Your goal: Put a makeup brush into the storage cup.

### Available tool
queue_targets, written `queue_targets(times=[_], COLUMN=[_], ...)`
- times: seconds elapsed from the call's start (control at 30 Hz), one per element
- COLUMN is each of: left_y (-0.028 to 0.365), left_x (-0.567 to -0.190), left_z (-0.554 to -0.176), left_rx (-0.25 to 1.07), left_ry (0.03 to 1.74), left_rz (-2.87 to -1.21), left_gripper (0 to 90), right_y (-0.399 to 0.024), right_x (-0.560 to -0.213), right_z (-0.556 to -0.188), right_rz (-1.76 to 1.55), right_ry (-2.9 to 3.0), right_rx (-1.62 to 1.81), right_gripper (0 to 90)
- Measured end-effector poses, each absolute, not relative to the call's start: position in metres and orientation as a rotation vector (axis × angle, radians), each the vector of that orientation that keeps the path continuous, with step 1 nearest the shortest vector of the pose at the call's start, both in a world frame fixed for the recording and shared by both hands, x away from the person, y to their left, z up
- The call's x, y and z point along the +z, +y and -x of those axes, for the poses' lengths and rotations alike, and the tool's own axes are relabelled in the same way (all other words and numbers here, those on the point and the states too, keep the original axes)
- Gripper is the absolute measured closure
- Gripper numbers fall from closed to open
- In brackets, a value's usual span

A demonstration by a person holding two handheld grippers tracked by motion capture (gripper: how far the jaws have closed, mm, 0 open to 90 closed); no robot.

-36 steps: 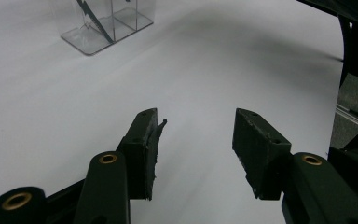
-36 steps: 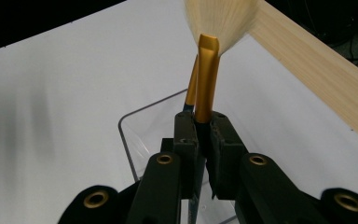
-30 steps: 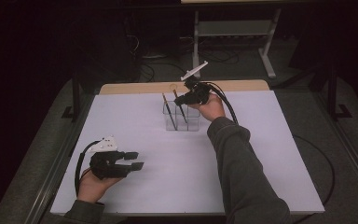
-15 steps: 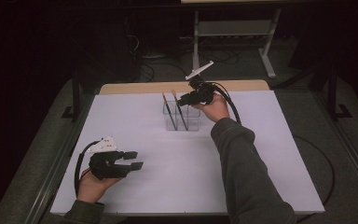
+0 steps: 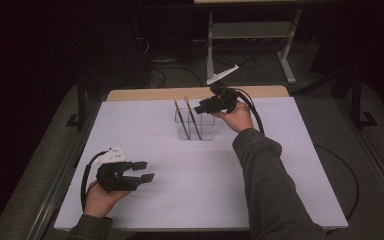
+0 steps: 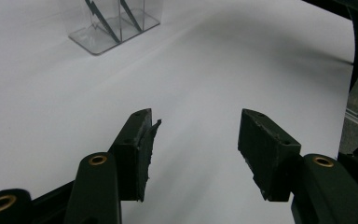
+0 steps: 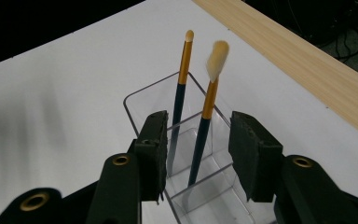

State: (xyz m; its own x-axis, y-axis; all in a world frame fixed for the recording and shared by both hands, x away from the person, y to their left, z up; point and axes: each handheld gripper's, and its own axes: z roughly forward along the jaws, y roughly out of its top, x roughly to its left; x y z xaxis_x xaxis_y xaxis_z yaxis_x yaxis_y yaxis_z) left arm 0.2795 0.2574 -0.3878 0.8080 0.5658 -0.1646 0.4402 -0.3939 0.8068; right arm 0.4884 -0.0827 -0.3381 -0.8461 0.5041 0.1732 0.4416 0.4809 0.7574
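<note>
Brushes: two brushes (image 7: 200,135) upright in clear holder (image 7: 214,196).
Right hand-held gripper (image 7: 198,156): beside holder, jaws just opening, empty.
Left hand-held gripper (image 6: 193,154): well clear, half-open, empty.
Risk: retreating jaw catching brush, tipping holder.

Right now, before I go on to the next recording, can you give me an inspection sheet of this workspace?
Surface: white table top, bare; wooden strip along its far edge.
Job's things: clear divided holder with two brushes leaning inside, a thin-tipped brush and a fluffy-tipped brush.
Clutter: nothing seen.
Grippers: left claw open over bare table near the front, nothing between its jaws. Right claw just above the holder, jaws having just been opening, apart from the brush handles.
Cables: black cable trails from the right claw.
Surroundings: dark floor, metal stand behind the table.
</note>
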Motion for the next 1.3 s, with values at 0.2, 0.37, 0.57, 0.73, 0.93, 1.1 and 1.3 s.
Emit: queue_targets(times=[0.2,0.37,0.57,0.73,0.93,1.1,1.3], left_y=[0.258,0.259,0.26,0.262,0.263,0.264,0.264], left_x=[-0.387,-0.387,-0.386,-0.386,-0.386,-0.387,-0.386], left_z=[-0.279,-0.278,-0.279,-0.28,-0.28,-0.281,-0.281], left_rx=[0.168,0.166,0.165,0.168,0.169,0.182,0.184], left_ry=[0.75,0.761,0.758,0.77,0.781,0.784,0.789], left_rz=[-2.047,-2.046,-2.032,-2.031,-2.025,-2.029,-2.027], left_gripper=[44.4,43.9,42.1,40.5,38.4,36.3,35.2], right_y=[-0.093,-0.1,-0.106,-0.111,-0.117,-0.121,-0.127], right_x=[-0.339,-0.34,-0.339,-0.336,-0.338,-0.338,-0.339], right_z=[-0.484,-0.479,-0.475,-0.47,-0.466,-0.46,-0.455], right_rz=[-0.87,-0.875,-0.903,-0.905,-0.905,-0.914,-0.914], right_ry=[2.628,2.6,2.6,2.584,2.57,2.569,2.55], right_rx=[1.329,1.344,1.367,1.38,1.377,1.381,1.39], right_gripper=[49.2,45.7,43.8,40.8,38.6,36.8,34.3])
